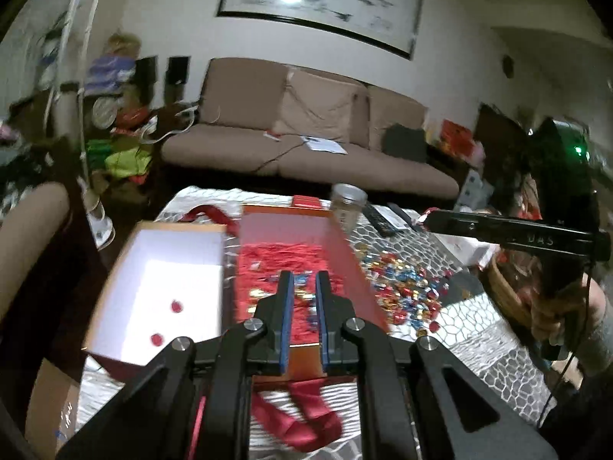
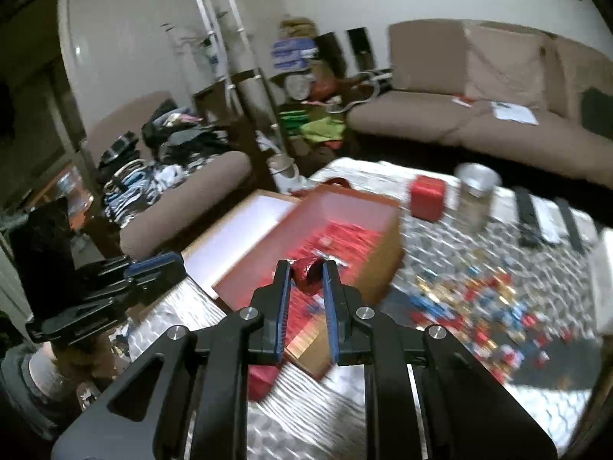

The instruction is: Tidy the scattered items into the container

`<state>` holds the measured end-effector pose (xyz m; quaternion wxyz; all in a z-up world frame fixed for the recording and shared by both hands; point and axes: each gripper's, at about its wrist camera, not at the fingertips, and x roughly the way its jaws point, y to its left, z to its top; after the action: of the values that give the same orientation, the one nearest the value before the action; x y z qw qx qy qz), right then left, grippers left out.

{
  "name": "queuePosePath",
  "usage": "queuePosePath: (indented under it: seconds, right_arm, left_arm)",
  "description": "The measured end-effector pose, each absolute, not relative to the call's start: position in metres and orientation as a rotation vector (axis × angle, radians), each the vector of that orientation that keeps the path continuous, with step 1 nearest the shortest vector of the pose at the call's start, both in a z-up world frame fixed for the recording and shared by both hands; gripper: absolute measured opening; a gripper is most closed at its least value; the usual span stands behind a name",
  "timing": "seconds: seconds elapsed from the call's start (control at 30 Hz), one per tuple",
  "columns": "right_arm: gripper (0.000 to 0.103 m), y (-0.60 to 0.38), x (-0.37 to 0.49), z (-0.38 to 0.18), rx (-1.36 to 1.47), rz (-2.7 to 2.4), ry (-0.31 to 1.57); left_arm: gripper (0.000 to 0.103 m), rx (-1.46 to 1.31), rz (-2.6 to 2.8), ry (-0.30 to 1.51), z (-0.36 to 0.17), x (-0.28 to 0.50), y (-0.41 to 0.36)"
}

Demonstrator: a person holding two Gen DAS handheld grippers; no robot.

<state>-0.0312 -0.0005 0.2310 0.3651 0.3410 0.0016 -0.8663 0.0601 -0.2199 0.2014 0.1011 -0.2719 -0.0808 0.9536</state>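
The open red box [image 1: 346,257] with red shredded filling and a few candies stands mid-table, also in the right wrist view [image 2: 387,253]. My left gripper [image 1: 304,280] hovers over the box, shut on a small blue-wrapped candy [image 1: 303,278]. My right gripper [image 2: 306,268] is above the same box, shut on a red-wrapped candy [image 2: 306,274]. Several foil candies [image 1: 406,291] lie scattered on the tablecloth right of the box, blurred in the right wrist view [image 2: 498,306]. Each gripper shows in the other's view: the right gripper [image 1: 427,220] and the left gripper [image 2: 178,264].
A white-lined lid [image 1: 172,268] left of the box holds two red candies. Behind the box are a glass jar [image 1: 348,207], a small red box [image 2: 427,197] and remotes [image 1: 383,220]. A red ribbon [image 1: 302,421] lies in front. A woven basket [image 1: 502,291] sits at the right edge, a sofa [image 1: 306,145] beyond.
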Motion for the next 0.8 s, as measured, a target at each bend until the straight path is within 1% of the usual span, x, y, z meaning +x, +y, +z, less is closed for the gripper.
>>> queuePosePath:
  seconds: [0.1,0.2,0.23,0.27,0.33,0.43,0.47,0.57,0.67,0.8]
  right_arm:
    - [0.016,-0.022,-0.028,0.236,0.872,-2.218,-0.002]
    - [0.016,-0.011,-0.016,0.232,0.878,-2.239,0.002]
    - [0.016,-0.001,-0.012,0.229,0.887,-2.253,0.002]
    - [0.016,0.013,-0.007,0.226,0.901,-2.266,-0.007]
    - [0.016,0.046,0.001,0.218,0.938,-2.296,-0.035]
    - [0.016,0.098,0.014,0.207,0.976,-2.312,-0.099]
    - [0.016,0.112,0.017,0.205,0.981,-2.304,-0.136]
    - [0.016,0.146,0.02,0.206,0.968,-2.279,-0.242]
    - [0.016,0.174,0.018,0.202,0.966,-2.258,-0.343]
    - [0.016,0.206,0.009,0.182,0.994,-2.316,-0.388]
  left_arm:
    - [0.011,-0.819,2.789,-0.183,0.196,0.066,-0.217]
    - [0.013,-0.819,2.703,-0.135,0.182,0.072,-0.181]
    - [0.019,-0.828,2.662,-0.139,0.174,0.072,-0.165]
    - [0.031,-0.837,2.62,-0.151,0.165,0.073,-0.147]
    - [0.042,-0.858,2.527,-0.206,0.144,0.07,-0.109]
    - [0.044,-0.836,2.391,-0.338,0.125,0.066,-0.074]
    - [0.048,-0.822,2.356,-0.354,0.125,0.064,-0.066]
    - [0.06,-0.75,2.411,-0.251,0.138,0.062,-0.045]
    - [0.062,-0.702,2.444,-0.159,0.143,0.054,-0.021]
    - [0.062,-0.766,2.396,-0.033,0.118,0.036,0.023]
